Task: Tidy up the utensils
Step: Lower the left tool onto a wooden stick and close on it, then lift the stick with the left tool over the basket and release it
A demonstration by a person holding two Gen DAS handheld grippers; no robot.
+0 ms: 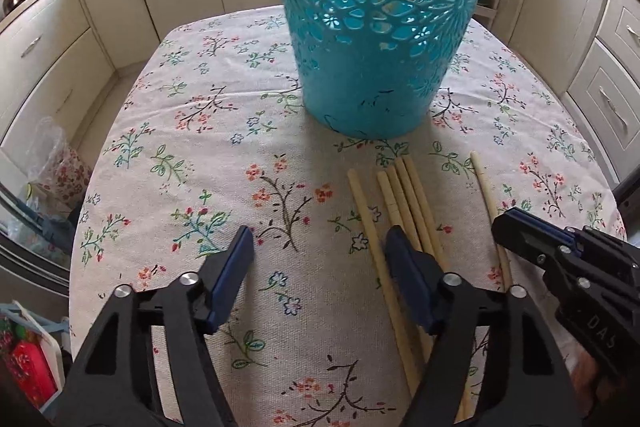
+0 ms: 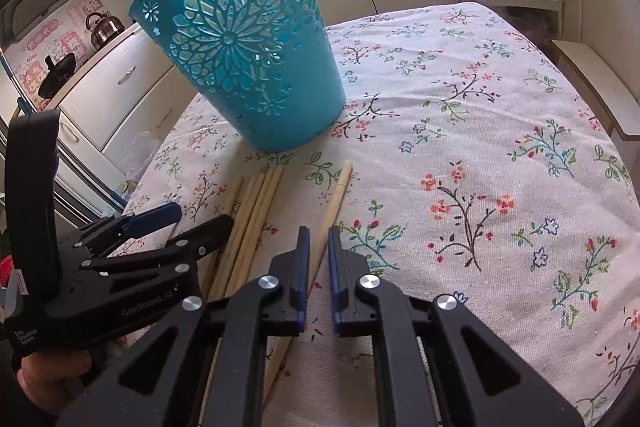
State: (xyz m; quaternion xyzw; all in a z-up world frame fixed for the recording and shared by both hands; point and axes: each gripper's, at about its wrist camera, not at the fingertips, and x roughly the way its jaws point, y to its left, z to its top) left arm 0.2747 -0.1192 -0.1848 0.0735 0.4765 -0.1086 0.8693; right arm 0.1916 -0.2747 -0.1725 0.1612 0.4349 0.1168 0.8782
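Between the narrowed blue pads of the right gripper (image 2: 318, 239), a single chopstick (image 2: 334, 201) is lying on the flowered tablecloth (image 2: 480, 131), running toward 12 o'clock; whether the pads are pressing it I cannot tell. At 9 o'clock from it, the left gripper (image 1: 318, 247) is hovering with its jaws spread wide, its right finger (image 1: 404, 259) sitting over a bundle of chopsticks (image 1: 404, 195) that are lying side by side, touching one another, with one more chopstick (image 1: 362, 211) just beside them at 9 o'clock. Beyond the chopstick tips, at 12 o'clock, a teal perforated plastic basket (image 1: 380, 27) is standing upright on the cloth, near but apart from them. Cream kitchen cabinets (image 1: 60, 39) are ringing the table, with a kettle (image 2: 105, 27) at 10 o'clock.
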